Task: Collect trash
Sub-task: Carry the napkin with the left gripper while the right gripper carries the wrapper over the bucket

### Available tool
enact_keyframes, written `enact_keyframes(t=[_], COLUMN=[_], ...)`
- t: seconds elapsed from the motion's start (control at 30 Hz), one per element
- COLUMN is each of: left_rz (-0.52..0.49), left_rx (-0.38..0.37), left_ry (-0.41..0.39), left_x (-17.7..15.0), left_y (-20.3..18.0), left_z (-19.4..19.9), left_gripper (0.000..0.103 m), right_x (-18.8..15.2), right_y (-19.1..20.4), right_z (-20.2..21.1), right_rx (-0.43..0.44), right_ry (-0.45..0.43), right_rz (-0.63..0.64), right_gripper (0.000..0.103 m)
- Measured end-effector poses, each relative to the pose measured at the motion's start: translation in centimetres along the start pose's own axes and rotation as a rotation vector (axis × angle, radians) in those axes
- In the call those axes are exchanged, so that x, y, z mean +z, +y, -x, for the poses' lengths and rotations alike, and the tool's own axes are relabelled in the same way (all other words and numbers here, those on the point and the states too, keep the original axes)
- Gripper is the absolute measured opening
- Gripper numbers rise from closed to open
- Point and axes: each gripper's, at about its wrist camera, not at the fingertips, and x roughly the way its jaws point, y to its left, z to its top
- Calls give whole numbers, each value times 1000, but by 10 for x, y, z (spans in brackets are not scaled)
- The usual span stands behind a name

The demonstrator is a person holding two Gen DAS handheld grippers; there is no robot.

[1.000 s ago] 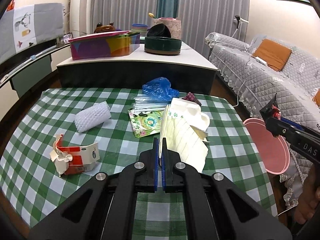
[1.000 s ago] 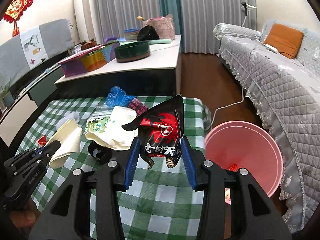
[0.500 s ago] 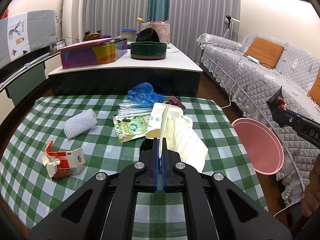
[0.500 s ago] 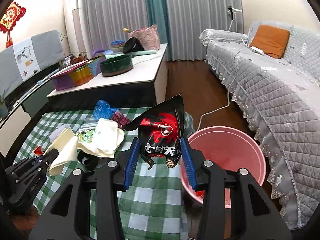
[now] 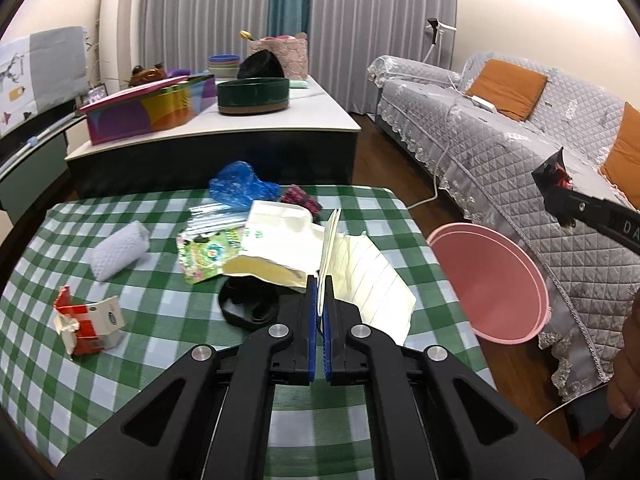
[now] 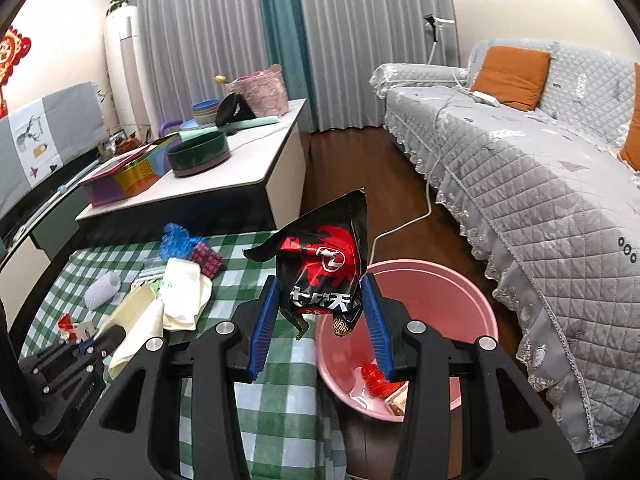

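Note:
My right gripper [image 6: 320, 284] is shut on a black and red snack bag [image 6: 324, 264], which hangs over the near rim of a pink bin [image 6: 440, 300] on the floor by the table. In the left wrist view that bin [image 5: 488, 280] stands just past the table's right edge. My left gripper [image 5: 319, 284] is shut on a sheet of cream lined paper [image 5: 368, 280], held above the green checked table [image 5: 160, 360]. On the cloth lie a red and white carton [image 5: 88, 320], a white foam net [image 5: 120, 250], a blue plastic bag [image 5: 240, 188], a colourful pouch [image 5: 204, 256] and a black ring [image 5: 248, 308].
A red scrap [image 6: 374, 376] lies in the bin. Behind the table stands a low white-topped table [image 5: 240, 120] with a colourful box and a green tin. A grey quilted sofa [image 6: 540, 184] runs along the right; a white cable [image 6: 400, 228] trails on the wooden floor.
Both grippers have moved right with their loads. The snack bag has gone from above the cloth to above the bin's rim. The lined paper has shifted right, uncovering the black ring.

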Motion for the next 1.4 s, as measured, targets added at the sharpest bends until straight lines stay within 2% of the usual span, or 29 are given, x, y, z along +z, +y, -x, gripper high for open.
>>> enact_keyframes(t=[0.63,1.4], left_rz=[0,-43], left_rx=[-41,-101], left_ry=[19,38], left_x=[27,38], left_y=[-48,-83], left_z=[-29,-64], left_gripper=[2,2], right_x=[9,0], right_y=[-40,-69], right_z=[4,-20], right_rx=[-95,-160], right_ry=[-28,28], right_rz=[-65,-122], right_gripper=[42,42])
